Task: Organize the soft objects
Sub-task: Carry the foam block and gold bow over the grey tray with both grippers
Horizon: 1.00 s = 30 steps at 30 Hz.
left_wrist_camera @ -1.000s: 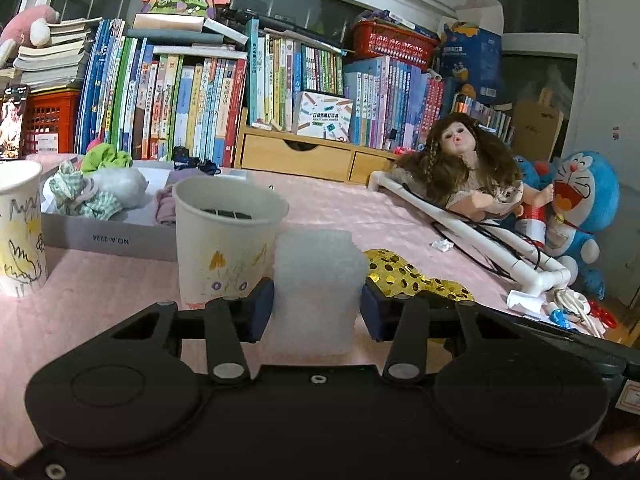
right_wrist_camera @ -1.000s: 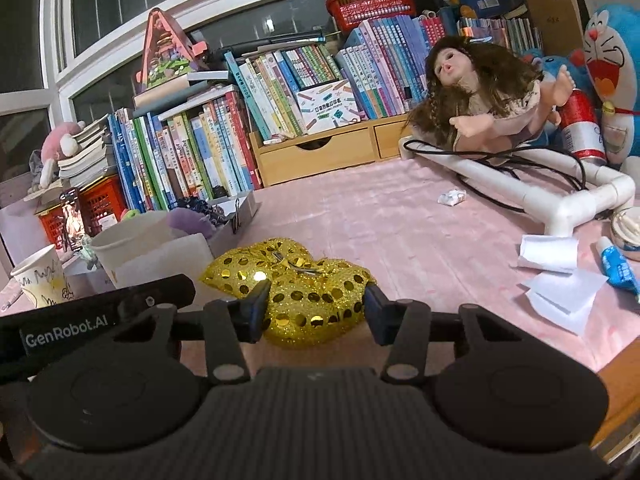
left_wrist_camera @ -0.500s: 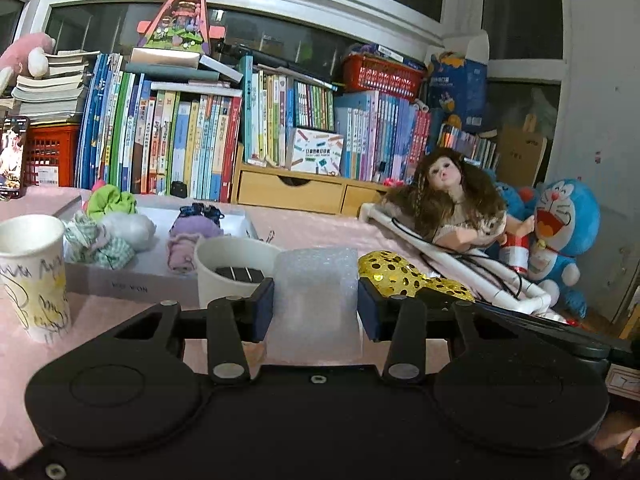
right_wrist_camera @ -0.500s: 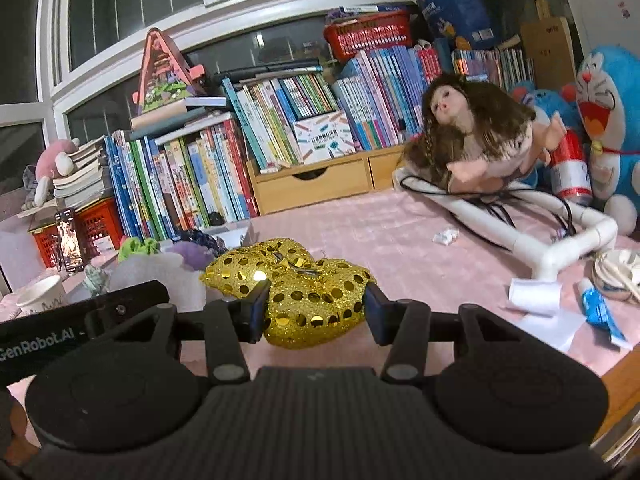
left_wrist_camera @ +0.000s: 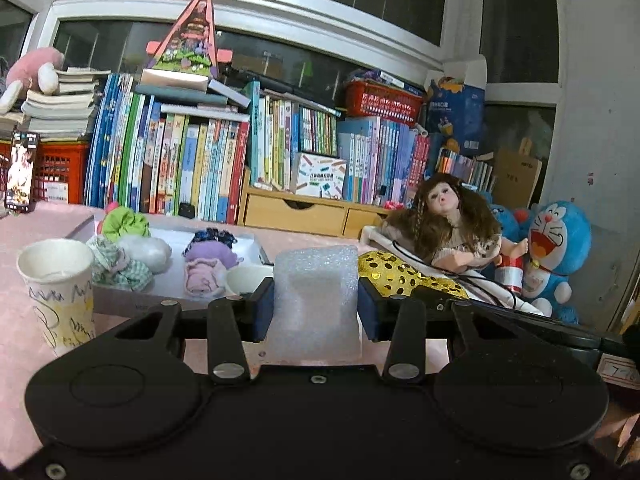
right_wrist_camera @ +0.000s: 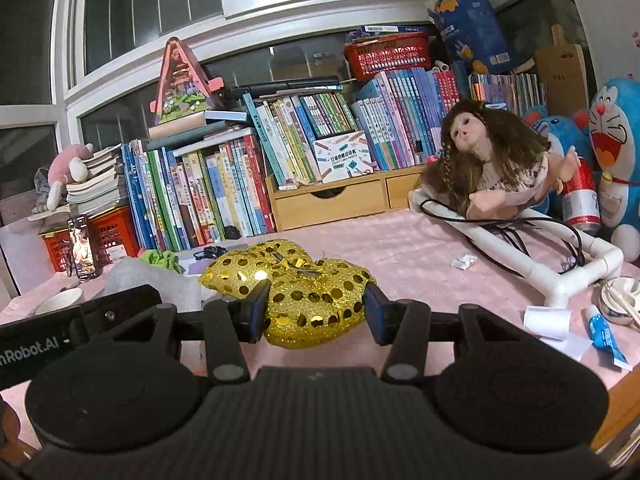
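My left gripper is shut on a white foam block and holds it above the pink table. My right gripper is shut on a gold sequinned heart cushion, which also shows in the left wrist view just right of the foam. A flat white box behind the left gripper holds several soft cloth items, among them a green one, a checked one and a purple one.
Two paper cups stand in front of the box. A doll lies on white pipes at the right, with a Doraemon plush behind. Books and wooden drawers line the back. Paper scraps and a blue tube lie at the right edge.
Both grippers have risen with their loads. The view of the left one now looks over the near cup into the box. Neither grip has changed.
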Tool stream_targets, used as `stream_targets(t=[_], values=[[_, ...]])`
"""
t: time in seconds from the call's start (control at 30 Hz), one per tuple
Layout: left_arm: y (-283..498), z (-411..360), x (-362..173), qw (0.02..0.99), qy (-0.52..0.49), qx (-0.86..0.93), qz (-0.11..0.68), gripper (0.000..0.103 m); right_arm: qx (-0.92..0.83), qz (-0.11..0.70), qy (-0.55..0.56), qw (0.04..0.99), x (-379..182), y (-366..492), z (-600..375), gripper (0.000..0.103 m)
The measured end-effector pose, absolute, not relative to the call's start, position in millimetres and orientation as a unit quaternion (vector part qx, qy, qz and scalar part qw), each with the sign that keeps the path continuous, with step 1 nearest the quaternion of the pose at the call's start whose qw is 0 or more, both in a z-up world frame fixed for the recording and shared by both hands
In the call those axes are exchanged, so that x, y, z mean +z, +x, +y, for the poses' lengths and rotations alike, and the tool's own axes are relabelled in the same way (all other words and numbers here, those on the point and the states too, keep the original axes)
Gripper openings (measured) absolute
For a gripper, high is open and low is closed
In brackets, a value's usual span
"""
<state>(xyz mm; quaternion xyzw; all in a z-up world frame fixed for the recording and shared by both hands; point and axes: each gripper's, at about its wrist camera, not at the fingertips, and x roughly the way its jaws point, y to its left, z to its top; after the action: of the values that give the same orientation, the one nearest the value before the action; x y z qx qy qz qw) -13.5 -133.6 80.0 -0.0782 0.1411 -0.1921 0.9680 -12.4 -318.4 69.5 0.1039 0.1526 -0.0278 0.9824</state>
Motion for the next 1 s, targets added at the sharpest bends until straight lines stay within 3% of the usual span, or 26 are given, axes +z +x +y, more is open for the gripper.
stream_targets(t=[1.0], values=[[16, -97, 103, 0.978, -0.072, -0.154, 0.119, 0.041, -0.003, 0.148, 0.081, 0.986, 86, 6, -297, 0.053]])
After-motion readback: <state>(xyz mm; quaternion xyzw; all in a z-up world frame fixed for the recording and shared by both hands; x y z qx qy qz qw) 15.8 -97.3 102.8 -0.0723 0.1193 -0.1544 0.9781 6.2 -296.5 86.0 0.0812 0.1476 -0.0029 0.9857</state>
